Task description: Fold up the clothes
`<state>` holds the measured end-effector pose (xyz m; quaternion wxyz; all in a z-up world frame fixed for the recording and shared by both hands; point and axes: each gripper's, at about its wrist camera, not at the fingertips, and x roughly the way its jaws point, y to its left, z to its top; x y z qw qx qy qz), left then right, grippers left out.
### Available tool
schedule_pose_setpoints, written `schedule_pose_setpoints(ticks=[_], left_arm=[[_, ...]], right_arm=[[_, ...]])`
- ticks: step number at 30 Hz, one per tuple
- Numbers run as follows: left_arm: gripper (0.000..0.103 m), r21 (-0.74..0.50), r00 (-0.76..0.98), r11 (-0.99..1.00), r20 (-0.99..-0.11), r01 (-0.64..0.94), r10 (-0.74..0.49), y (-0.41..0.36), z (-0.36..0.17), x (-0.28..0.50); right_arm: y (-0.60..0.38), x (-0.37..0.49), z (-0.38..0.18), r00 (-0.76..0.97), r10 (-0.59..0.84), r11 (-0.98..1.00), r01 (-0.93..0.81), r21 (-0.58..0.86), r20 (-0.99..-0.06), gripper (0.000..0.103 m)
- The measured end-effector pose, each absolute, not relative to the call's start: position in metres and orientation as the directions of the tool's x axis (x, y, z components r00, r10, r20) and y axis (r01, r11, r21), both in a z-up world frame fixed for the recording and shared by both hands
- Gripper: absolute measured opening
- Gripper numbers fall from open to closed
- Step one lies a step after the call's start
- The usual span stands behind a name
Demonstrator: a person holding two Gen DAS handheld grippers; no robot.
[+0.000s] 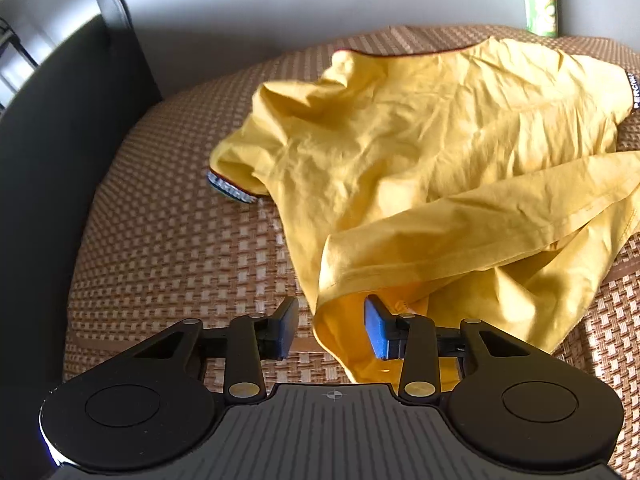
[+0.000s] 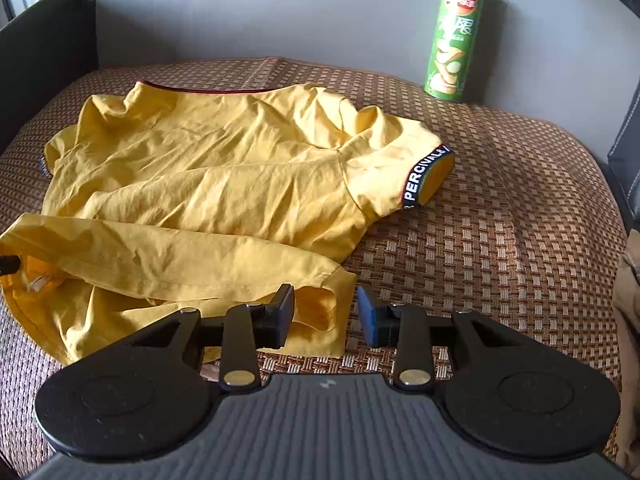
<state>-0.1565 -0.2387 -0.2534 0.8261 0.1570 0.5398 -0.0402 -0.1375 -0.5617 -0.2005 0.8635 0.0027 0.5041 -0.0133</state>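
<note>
Yellow t-shirt sprawled pretty wrinkly across a woven brown mat on a sofa, taking up the middle and left part of the mat, collar toward the back edge. Right sleeve with the black lettered cuff pointing off to the mat's right side, other cuff peeking out on the left. Hem end bunched and folded over near the front edge.

Left gripper down at the hem's left corner, jaws spread apart, not pinching anything, though the right blue pad sits inside the opening of the hem with fabric draped around it. Right gripper at the hem's right corner, jaws also released, corner of the yellow fabric lying in the gap between them but not squeezed.

Green chip can standing upright at the back right of the mat, against the grey backrest, well apart from the shirt.
</note>
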Motion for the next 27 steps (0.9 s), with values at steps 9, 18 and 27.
schedule_pose_setpoints(ticks=[9,18,27], left_arm=[[0.000,0.135,0.363,0.976,-0.929,0.171,0.065,-0.229,-0.268,-0.147],[0.000,0.089,0.426,0.995,-0.903,0.048,0.060,-0.189,-0.213,-0.166],[0.000,0.184,0.348,0.934,-0.935,0.307,0.070,-0.200,-0.200,-0.219]], right_arm=[[-0.565,-0.128,-0.219,0.436,-0.007,0.998,0.061,0.022,-0.900,0.001],[-0.591,-0.149,-0.170,0.496,0.030,0.992,0.092,0.087,-0.868,0.000],[-0.598,-0.201,-0.130,0.413,0.089,0.993,0.032,0.112,-0.906,0.000]])
